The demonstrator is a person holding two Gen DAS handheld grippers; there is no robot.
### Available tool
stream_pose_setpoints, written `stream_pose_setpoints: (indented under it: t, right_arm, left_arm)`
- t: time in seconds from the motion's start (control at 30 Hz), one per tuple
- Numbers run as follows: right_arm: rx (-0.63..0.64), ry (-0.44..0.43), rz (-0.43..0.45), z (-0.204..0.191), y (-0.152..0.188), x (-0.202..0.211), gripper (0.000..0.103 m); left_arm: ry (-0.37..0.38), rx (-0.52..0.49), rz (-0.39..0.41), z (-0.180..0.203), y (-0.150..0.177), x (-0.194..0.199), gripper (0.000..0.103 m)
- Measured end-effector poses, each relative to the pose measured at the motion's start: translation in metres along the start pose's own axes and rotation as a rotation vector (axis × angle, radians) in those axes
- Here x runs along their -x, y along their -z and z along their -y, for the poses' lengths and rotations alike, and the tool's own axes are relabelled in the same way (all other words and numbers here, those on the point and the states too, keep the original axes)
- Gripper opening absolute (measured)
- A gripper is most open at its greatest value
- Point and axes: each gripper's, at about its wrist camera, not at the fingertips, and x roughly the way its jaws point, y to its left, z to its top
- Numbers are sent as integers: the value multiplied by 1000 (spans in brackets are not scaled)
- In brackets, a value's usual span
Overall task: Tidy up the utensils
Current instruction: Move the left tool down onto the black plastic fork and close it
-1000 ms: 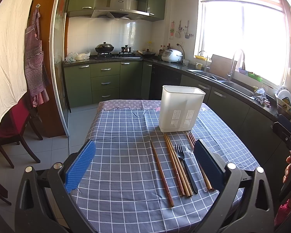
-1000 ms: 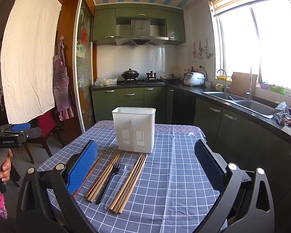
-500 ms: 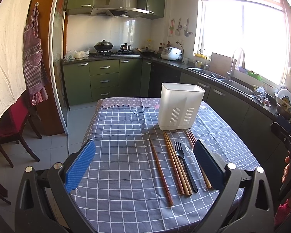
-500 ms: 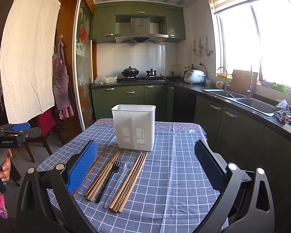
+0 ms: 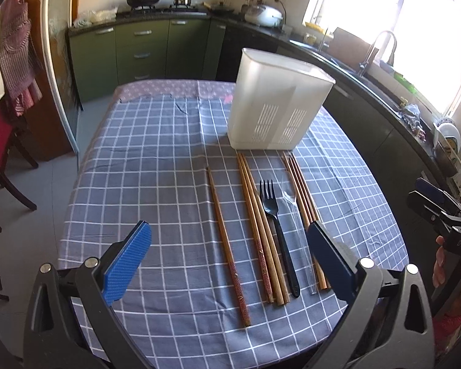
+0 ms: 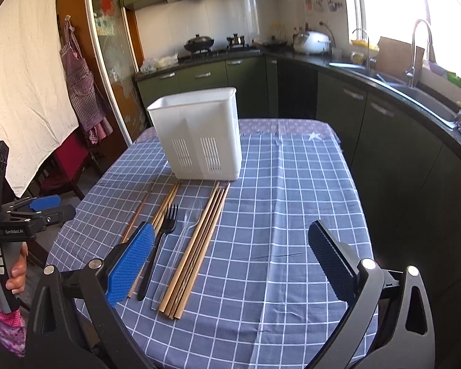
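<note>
A white slotted utensil holder (image 5: 276,107) (image 6: 199,135) stands upright on the blue checked tablecloth (image 5: 156,166) (image 6: 285,215). In front of it lie several wooden chopsticks (image 5: 227,240) (image 6: 199,246), a black plastic fork (image 5: 276,227) (image 6: 159,240) and a clear plastic spoon (image 5: 295,215) (image 6: 181,240), all side by side. My left gripper (image 5: 227,258) hovers open above the near table edge, the utensils between its blue pads. My right gripper (image 6: 230,258) is open too, right of the utensils, its left pad (image 6: 132,258) over the fork handle.
Green kitchen cabinets (image 5: 141,49) and a stove with pots (image 6: 199,43) line the back wall; a sink with faucet (image 6: 418,49) runs along the right. A red chair (image 5: 0,153) stands left of the table. A hand (image 6: 15,273) holds the other gripper at the left edge.
Both grippers have tilted down and moved closer to the table, so the utensils and holder look larger. Nothing on the table has moved.
</note>
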Motion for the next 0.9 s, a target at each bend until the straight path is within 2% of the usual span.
stream_pose_setpoints:
  t: [0.1, 0.27, 0.43, 0.67, 0.8, 0.9]
  right_arm:
    - [-6, -32, -78, 4, -8, -26, 99]
    - [-13, 17, -148, 13, -15, -57, 93]
    - [-26, 28, -180, 21, -17, -72, 90]
    - [-28, 17, -192, 22, -13, -78, 90]
    - [-26, 13, -192, 22, -13, -79, 90]
    - [-20, 16, -187, 21, -13, -78, 90]
  left_arm:
    - [34, -2, -88, 10, -7, -26, 96]
    - [64, -20, -186, 33, -14, -54, 95]
    - [69, -49, -272, 56, -14, -78, 71]
    - [51, -45, -356, 72, -10, -101, 32]
    - [19, -43, -382, 74, -10, -114, 24]
    - [-12, -36, -394, 73, -10, -123, 22]
